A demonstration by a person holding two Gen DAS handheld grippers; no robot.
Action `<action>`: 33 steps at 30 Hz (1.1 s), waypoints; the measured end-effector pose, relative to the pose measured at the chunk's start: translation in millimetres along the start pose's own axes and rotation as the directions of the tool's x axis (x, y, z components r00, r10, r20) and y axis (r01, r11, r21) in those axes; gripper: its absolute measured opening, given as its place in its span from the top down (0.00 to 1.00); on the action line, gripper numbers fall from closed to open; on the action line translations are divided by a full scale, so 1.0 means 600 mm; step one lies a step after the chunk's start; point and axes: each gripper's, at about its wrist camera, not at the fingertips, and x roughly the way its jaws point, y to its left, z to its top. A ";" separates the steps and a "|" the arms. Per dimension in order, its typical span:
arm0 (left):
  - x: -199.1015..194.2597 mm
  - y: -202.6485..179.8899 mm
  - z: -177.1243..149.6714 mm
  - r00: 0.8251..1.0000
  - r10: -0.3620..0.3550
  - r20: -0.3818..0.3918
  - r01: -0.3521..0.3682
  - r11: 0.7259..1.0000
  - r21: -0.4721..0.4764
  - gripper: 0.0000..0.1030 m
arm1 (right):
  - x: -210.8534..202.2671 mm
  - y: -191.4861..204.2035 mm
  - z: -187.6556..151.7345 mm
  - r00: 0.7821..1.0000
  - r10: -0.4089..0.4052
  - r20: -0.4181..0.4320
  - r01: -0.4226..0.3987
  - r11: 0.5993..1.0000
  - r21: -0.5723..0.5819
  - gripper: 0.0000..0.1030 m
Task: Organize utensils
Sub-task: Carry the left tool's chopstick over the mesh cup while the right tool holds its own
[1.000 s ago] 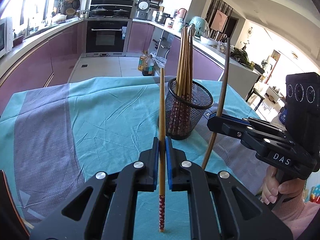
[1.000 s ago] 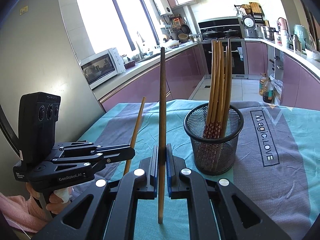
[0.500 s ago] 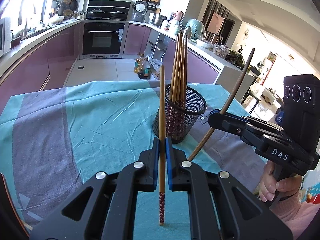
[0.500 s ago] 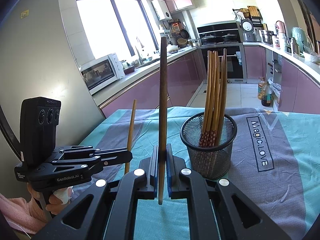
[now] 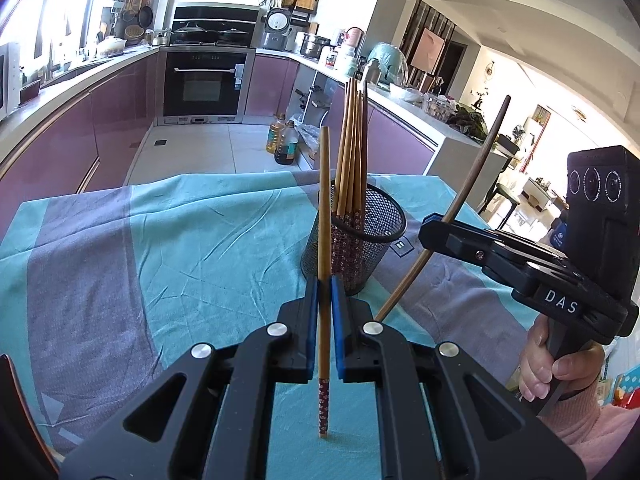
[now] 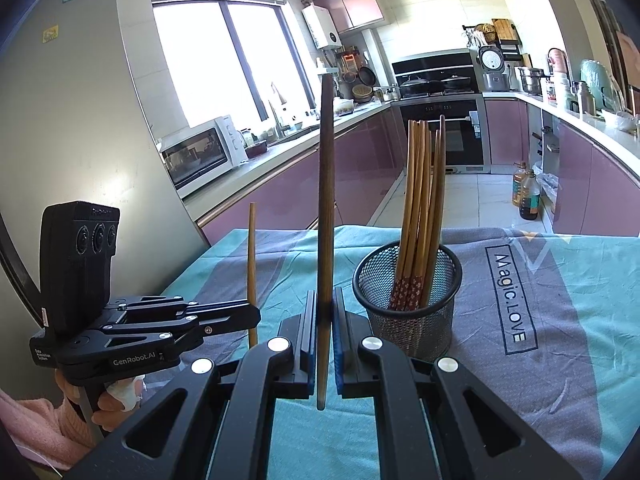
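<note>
The kitchen is bright, with mauve cabinets [image 6: 592, 168] running round three walls, a wide window [image 6: 224, 60] and a black built-in oven [image 5: 204, 88] at the far end. Nearer stands the bench [image 5: 200, 240], covered by a creased teal and grey cloth printed with "Magic.LOVE". The landmark on it is a black mesh holder [image 6: 408, 304], standing upright toward the far middle of the cloth.

Behind the holder, on the floor by the cabinets, stand two oil bottles [image 5: 282, 142]. Off to its far left, on the counter, sits a white microwave [image 6: 200, 156]; a rice cooker [image 6: 494, 66] stands on the counter right of the oven.

Inside the holder a bundle of chopsticks [image 6: 420, 208] stands tips up, red-patterned ends down; they overlap too much to count exactly.

Two hand-held grippers hover on the near side of the holder. The left hand-held gripper [image 5: 325, 320], just in front of it, is clamped narrow on one light chopstick [image 5: 324, 216] held upright, its patterned end below the pads. The right hand-held gripper [image 6: 325, 320], to the holder's right as seen from the left camera, is clamped on one dark chopstick [image 6: 326, 200], which leans away from the holder there. Neither chopstick touches the holder. A hand [image 5: 556, 368] in a pink sleeve grips each handle.
</note>
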 end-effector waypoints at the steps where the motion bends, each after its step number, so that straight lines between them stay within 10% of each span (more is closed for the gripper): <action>1: -0.001 -0.001 0.001 1.000 0.000 0.001 0.000 1.000 0.001 0.93 | -0.001 -0.001 0.001 1.000 -0.001 0.003 0.001 1.000 0.000 0.94; 33: -0.006 -0.013 0.018 1.000 -0.008 0.026 0.007 1.000 0.020 0.93 | -0.016 -0.007 0.013 0.999 -0.014 0.038 0.014 1.000 -0.010 0.94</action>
